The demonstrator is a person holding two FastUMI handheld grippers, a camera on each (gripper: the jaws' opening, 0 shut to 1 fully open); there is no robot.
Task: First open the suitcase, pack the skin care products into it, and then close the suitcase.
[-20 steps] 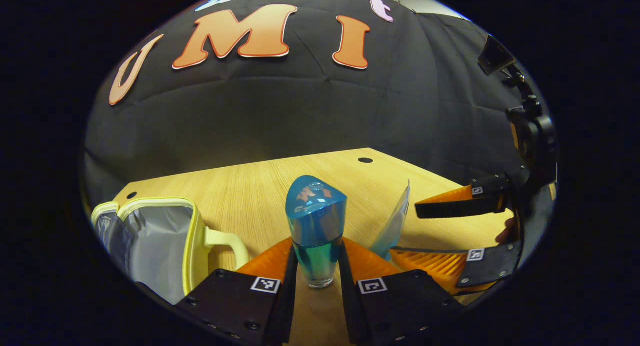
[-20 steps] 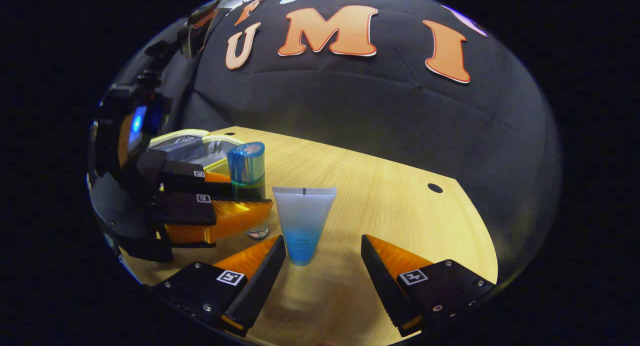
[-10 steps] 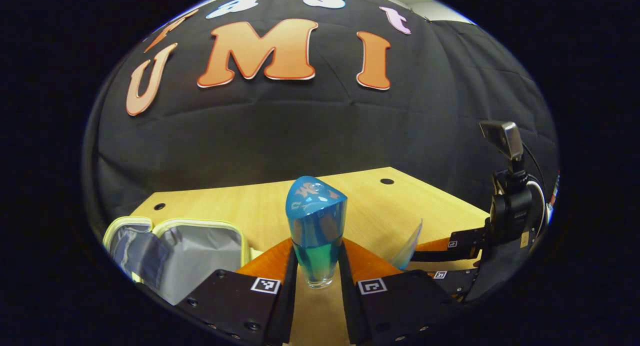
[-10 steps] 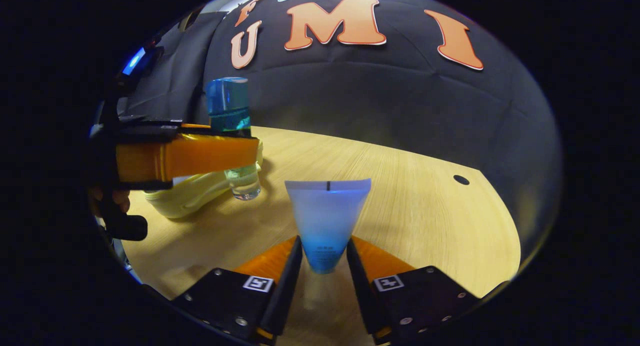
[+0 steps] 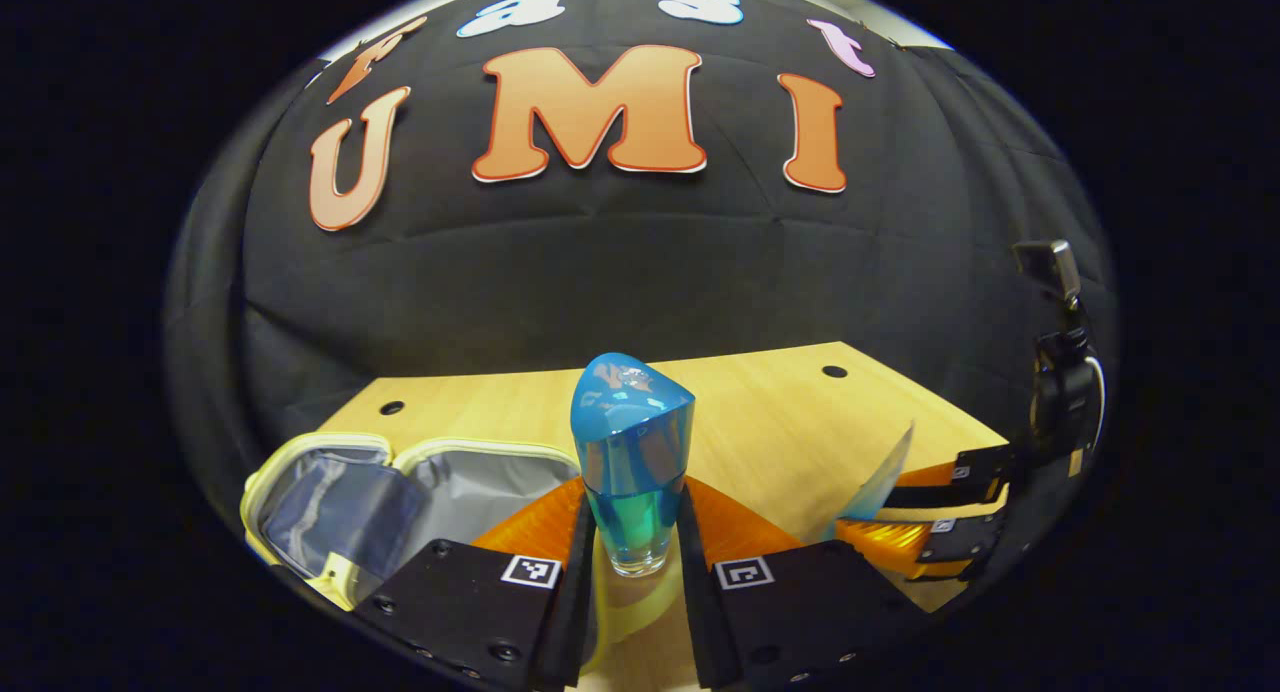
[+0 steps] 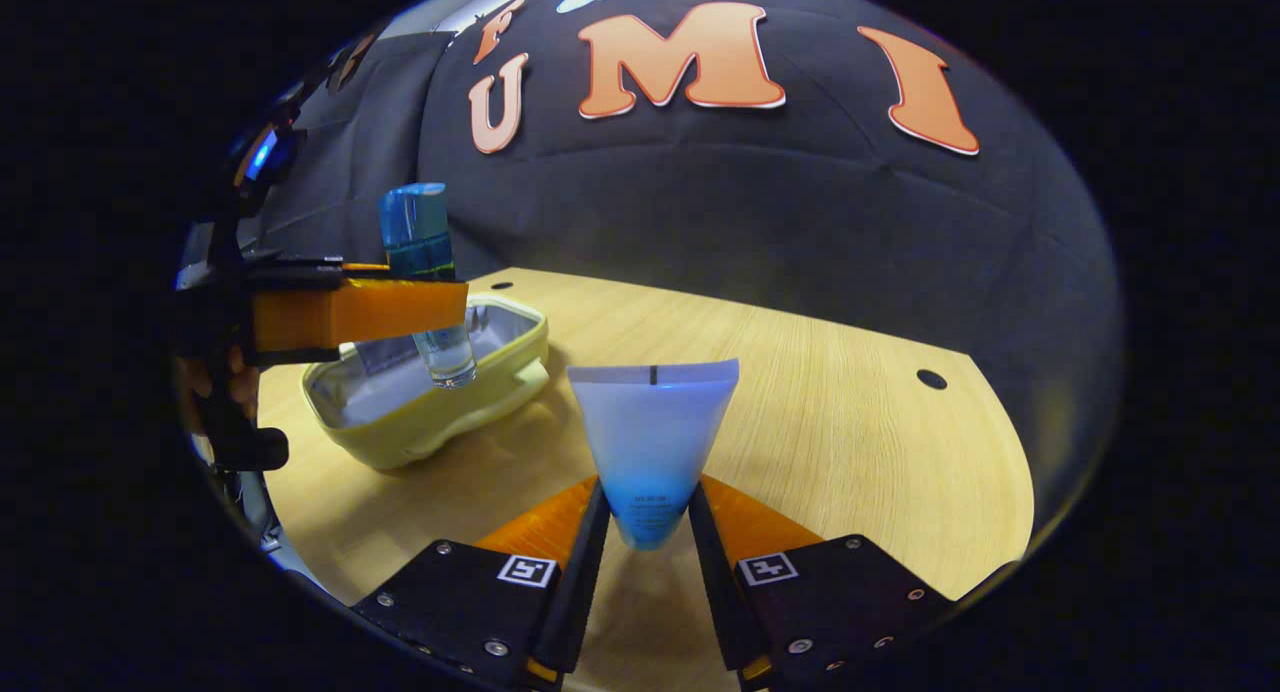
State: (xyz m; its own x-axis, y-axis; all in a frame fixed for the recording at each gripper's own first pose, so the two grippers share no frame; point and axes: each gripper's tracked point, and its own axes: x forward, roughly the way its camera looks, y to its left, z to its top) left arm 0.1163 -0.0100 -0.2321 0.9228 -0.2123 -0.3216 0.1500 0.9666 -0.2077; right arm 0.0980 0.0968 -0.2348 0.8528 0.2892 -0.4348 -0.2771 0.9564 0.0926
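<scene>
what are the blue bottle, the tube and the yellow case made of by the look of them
Blue bottle: clear glass or hard plastic with a glossy blue cap; the thick see-through base and sharp highlights suggest so.
Tube: soft frosted plastic, matte and translucent, with a flat crimped end.
Yellow case: probably fabric or soft vinyl, with a silvery grey lining that looks wrinkled.

Desk (image 6: 850,392): pale wood-grain top with a rounded far corner; small dark round holes near the back edge (image 5: 833,371), (image 5: 391,408), (image 6: 931,379). Wall (image 5: 620,262): black cloth, creased, hanging straight behind the desk and wrapping both sides. Lighting: dim overall, a soft warm sheen on the desk top.
</scene>
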